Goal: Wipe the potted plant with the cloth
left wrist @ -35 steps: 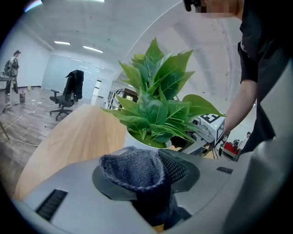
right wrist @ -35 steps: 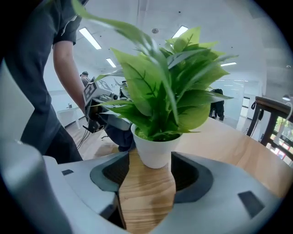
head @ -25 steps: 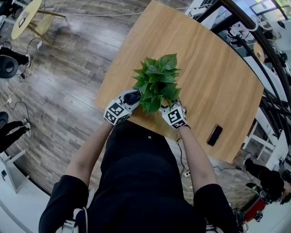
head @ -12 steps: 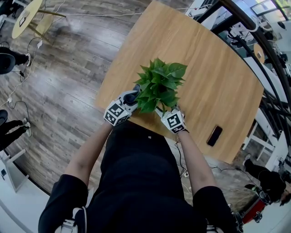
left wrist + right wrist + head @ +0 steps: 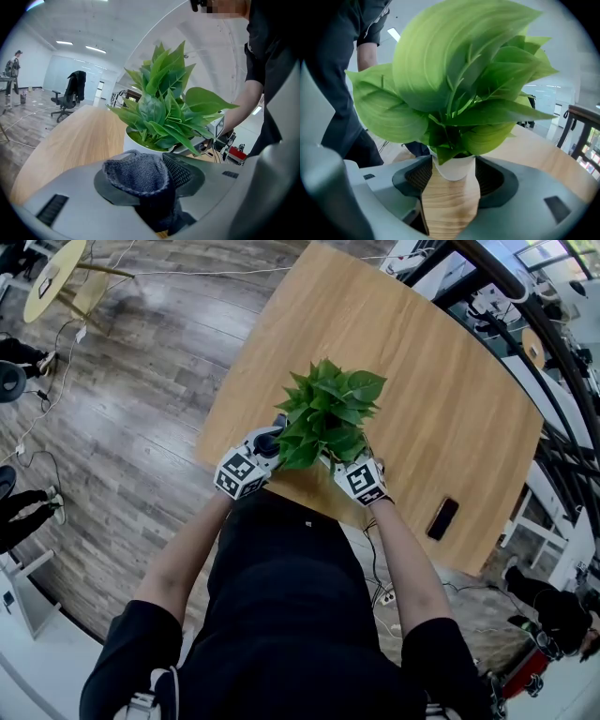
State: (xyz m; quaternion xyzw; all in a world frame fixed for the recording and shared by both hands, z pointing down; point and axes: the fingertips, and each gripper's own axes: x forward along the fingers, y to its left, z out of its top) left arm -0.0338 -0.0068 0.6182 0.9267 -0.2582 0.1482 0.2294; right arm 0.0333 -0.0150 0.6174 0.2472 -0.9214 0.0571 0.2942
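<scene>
While my left claw (image 5: 157,163) pinches the soft grey knitted cloth (image 5: 136,176), my right claw (image 5: 453,182) clasps the top-heavy green potted plant (image 5: 459,84) by its stiff white pot (image 5: 453,169); the leaves probably bruise easily.

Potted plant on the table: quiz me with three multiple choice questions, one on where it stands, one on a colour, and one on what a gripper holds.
1. Where on the table does the potted plant stand?
A. by the edge nearest the person
B. at the far corner
C. dead centre

2. What colour is its pot?
A. black
B. white
C. terracotta

3. What do the left gripper's jaws hold?
A. nothing
B. a leaf
C. a grey cloth

Answers:
1 A, since the head view shows the plant just in front of the person's body.
2 B, since the right gripper view shows the pot plainly white.
3 C, since the left gripper view shows the jaws closed on the bunched grey cloth.
</scene>
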